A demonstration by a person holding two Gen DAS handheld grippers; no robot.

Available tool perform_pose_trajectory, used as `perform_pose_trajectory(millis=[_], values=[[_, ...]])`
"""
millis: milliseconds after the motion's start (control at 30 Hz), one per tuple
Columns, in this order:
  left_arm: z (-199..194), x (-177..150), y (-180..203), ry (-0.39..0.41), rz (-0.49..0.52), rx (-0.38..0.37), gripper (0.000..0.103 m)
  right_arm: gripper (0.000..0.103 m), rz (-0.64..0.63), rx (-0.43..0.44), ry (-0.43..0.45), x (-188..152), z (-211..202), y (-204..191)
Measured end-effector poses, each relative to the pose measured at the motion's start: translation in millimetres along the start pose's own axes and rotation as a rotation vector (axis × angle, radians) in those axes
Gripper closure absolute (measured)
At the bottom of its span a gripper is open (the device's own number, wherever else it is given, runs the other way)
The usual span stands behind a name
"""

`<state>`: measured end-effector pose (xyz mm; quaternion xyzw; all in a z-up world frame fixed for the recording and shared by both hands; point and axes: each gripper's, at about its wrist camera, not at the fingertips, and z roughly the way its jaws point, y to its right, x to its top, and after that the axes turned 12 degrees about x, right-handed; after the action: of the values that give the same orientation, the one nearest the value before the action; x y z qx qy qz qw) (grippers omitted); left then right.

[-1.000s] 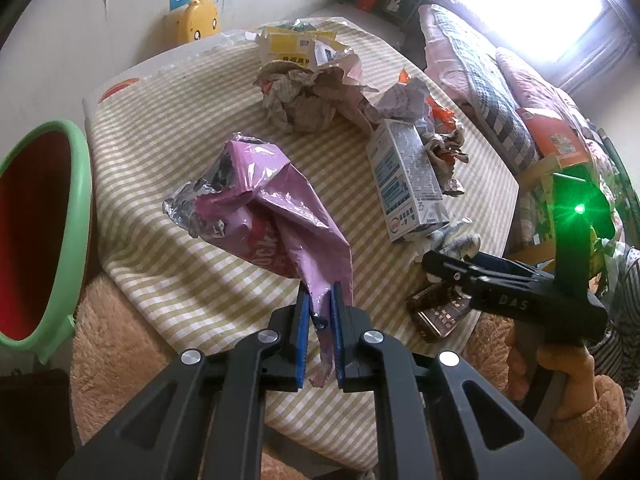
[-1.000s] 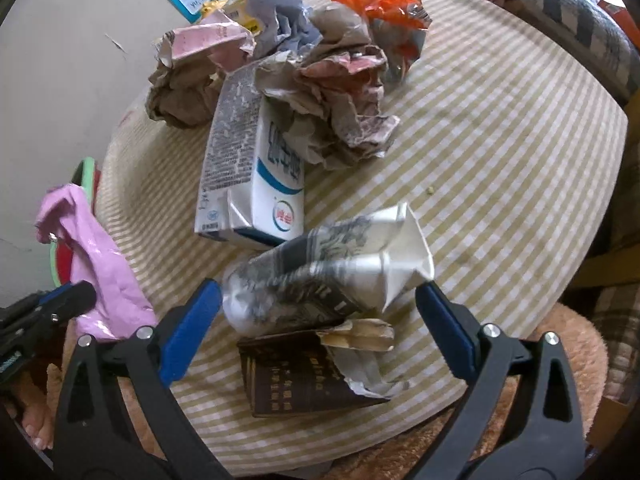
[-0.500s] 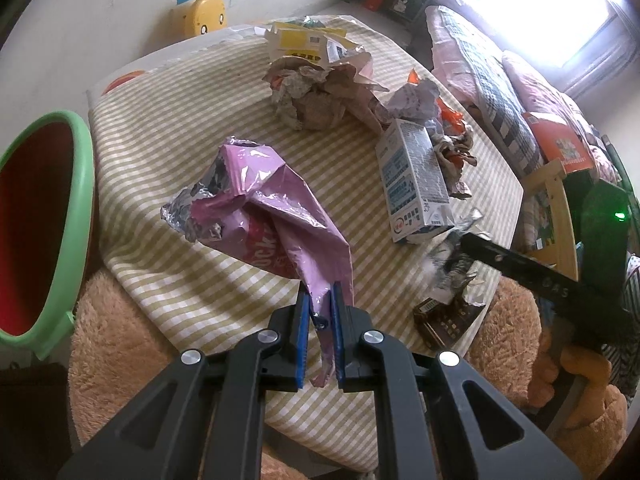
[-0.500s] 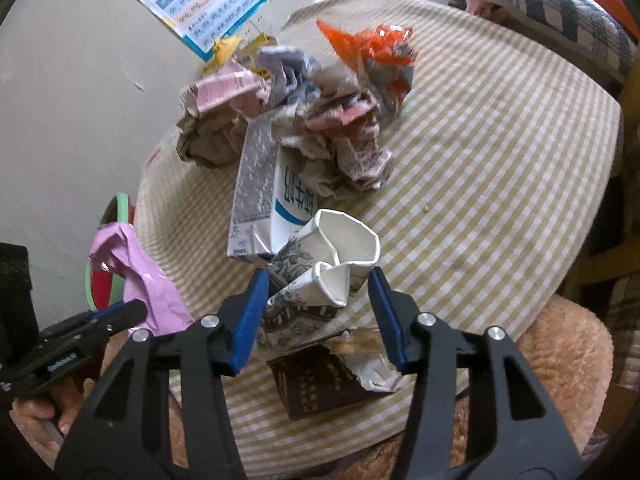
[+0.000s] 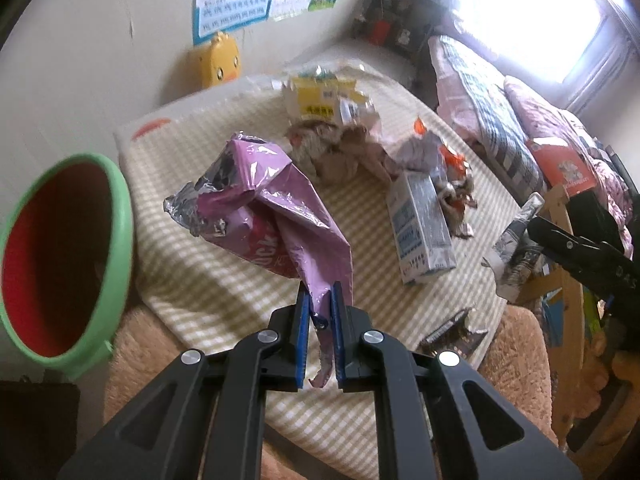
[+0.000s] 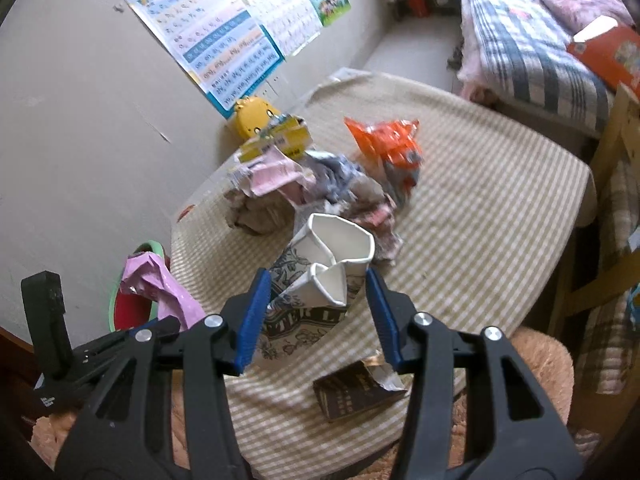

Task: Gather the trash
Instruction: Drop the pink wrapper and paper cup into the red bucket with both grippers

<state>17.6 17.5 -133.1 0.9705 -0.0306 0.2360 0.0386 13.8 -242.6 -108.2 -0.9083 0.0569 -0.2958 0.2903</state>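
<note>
Pink foil: one bag (image 5: 276,216) pinched at its tail by the left claw (image 5: 320,312), long axis running away over the worktop (image 5: 200,280). One crushed cup (image 6: 320,280), mouth up, squeezed in the right claw (image 6: 316,312). One carton (image 5: 420,232) lies flat.

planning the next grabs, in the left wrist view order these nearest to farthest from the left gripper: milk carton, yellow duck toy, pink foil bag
1. pink foil bag, pinched in the left gripper.
2. milk carton, lying on the table to the right.
3. yellow duck toy, against the far wall.
</note>
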Motion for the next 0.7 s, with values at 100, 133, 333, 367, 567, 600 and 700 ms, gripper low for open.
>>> perform_pose_trajectory(millis=[100,133,333,367,567,600,700], values=[[-7,3,-5,0.034,-0.009,0.014,0.095,0.055,-0.027,-0.003,0.004,5,5,-14],[-10,5,-9,0.046,-0.015,0.019,0.095,0.055,-0.032,-0.001,0.005,7,9,-19],[-17,11,-27,0.075,-0.061,0.034,0.095,0.055,-0.074,0.008,-0.003,9,15,-44],[-17,11,-31,0.079,-0.071,0.037,0.095,0.055,-0.083,0.011,-0.007,9,17,-48],[-24,13,-50,0.113,-0.109,0.076,0.095,0.055,-0.136,0.035,-0.032,11,32,-79],[-26,13,-53,0.122,-0.112,0.087,0.095,0.055,-0.147,0.04,-0.037,11,35,-85],[-31,15,-66,0.148,-0.125,0.124,0.095,0.055,-0.178,0.057,-0.049,11,45,-103]])
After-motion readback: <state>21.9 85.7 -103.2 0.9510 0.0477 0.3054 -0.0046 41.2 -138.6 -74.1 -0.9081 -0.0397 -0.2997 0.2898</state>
